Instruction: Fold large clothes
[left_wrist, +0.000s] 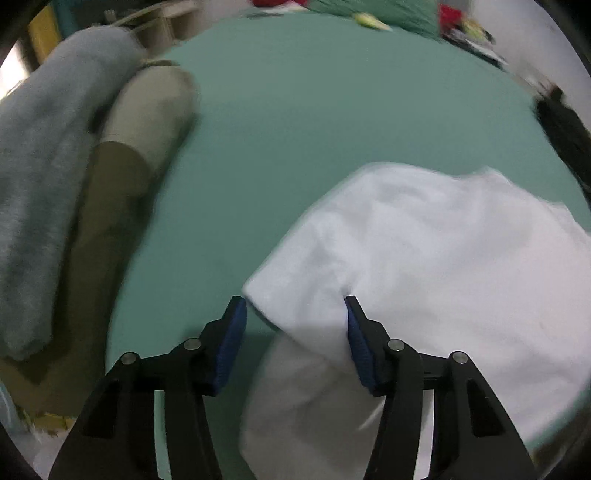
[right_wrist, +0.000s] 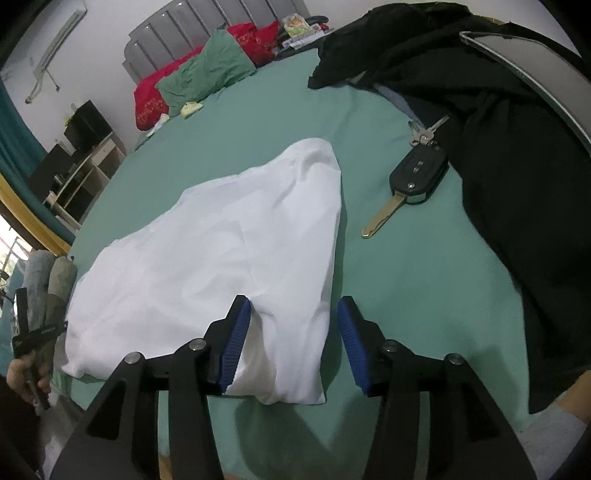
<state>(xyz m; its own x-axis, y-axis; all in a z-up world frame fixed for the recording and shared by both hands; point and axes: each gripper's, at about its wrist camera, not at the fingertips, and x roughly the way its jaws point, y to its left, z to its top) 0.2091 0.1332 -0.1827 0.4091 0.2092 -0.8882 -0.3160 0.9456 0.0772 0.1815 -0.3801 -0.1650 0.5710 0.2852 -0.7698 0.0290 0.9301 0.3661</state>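
A white garment (left_wrist: 424, 266) lies partly folded on the green bed sheet (left_wrist: 295, 110). My left gripper (left_wrist: 295, 306) is open, its blue pads (left_wrist: 234, 332) either side of the garment's left corner, not closed on it. In the right wrist view the same white garment (right_wrist: 221, 240) spreads across the sheet (right_wrist: 424, 295). My right gripper (right_wrist: 293, 306) is open, its jaws straddling the garment's near right corner. The left gripper (right_wrist: 26, 332) and the hand holding it show at the far left edge.
A car key with keys (right_wrist: 410, 181) lies right of the garment. Black clothing (right_wrist: 517, 166) is piled on the right. A grey fleece (left_wrist: 40, 155) and tan garment (left_wrist: 122, 166) lie at the left. Red and green pillows (right_wrist: 199, 77) sit at the headboard.
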